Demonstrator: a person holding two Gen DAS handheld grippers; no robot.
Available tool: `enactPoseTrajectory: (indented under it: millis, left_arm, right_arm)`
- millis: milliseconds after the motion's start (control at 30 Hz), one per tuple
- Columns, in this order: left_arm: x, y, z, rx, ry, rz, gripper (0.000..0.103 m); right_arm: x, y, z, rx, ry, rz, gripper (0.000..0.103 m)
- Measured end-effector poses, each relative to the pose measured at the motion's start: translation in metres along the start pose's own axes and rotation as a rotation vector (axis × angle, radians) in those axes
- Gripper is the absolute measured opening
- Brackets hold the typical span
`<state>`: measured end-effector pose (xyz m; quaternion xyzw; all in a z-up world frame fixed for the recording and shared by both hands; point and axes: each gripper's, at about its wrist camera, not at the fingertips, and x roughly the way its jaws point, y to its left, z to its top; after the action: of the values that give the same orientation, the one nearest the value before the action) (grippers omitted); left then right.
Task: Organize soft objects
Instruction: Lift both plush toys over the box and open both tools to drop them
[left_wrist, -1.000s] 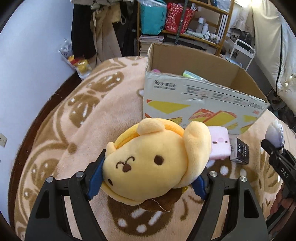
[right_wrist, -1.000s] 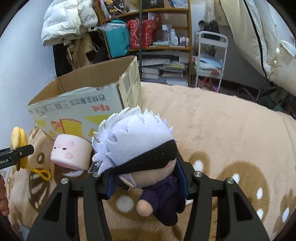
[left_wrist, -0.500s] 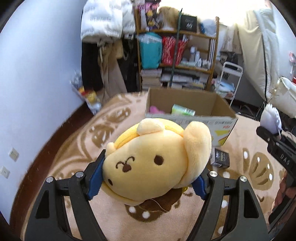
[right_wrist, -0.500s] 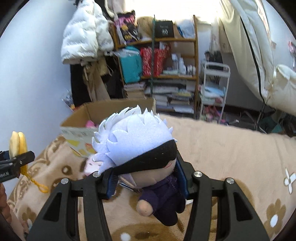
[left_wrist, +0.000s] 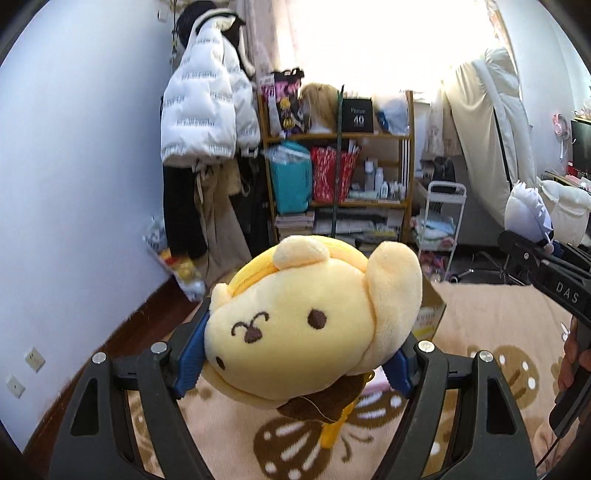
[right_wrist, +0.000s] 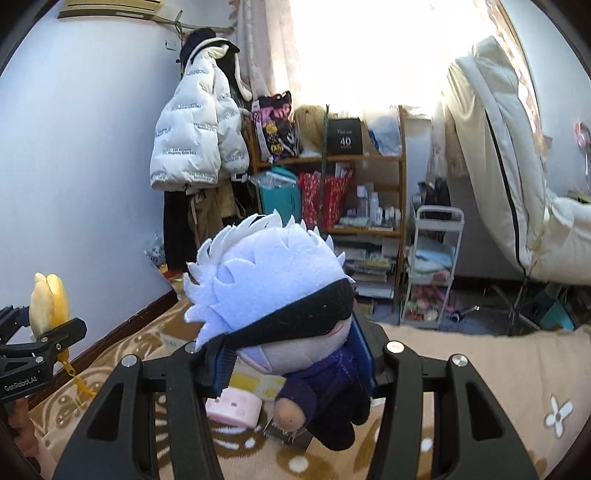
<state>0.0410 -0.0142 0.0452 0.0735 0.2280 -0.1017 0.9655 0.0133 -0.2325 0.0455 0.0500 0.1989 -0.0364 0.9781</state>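
Note:
My left gripper is shut on a yellow dog plush, its blue pads pressing both sides of the round head. My right gripper is shut on a doll with white spiky hair, a black blindfold and a dark purple body. Both are held high above a beige patterned blanket. The cardboard box is mostly hidden behind the yellow plush; only a corner shows. In the left wrist view the white-haired doll and right gripper appear at the far right. The yellow plush shows at the left edge of the right wrist view.
A pink square plush and a small dark box lie on the blanket below the doll. Behind stand a wooden shelf full of bags and bottles, a white cart, hanging coats and a folded mattress.
Both grippers have risen with their plush toys and tilted up toward level. The box and blanket have dropped low in both views, and the shelf and window now fill the background.

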Motion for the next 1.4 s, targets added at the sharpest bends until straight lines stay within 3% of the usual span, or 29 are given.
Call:
enactPoseTrajectory:
  millis: [333,600,1000,1233,1400]
  left_arm:
    - [0.025,-0.015,0.053,0.087,-0.128,0.017,0.078]
    - [0.061,-0.026,0.073,0.109,-0.150,0.010,0.078]
    - [0.131,-0.013,0.056,0.001,-0.029,-0.004,0.079]
    - [0.161,-0.006,0.040,-0.023,0.037,-0.001,0.081]
    - [0.185,0.001,0.032,-0.081,0.100,-0.034,0.081]
  right_arm:
    - [0.032,0.007,0.029,-0.064,-0.045,0.048,0.056]
    - [0.073,0.011,0.044,-0.084,-0.036,0.078,0.057]
    - [0.123,0.011,0.035,-0.027,0.028,0.118,0.057]
    - [0.157,0.013,0.004,0.018,0.156,0.188,0.057]
    - [0.173,0.013,-0.018,0.027,0.229,0.191,0.057]
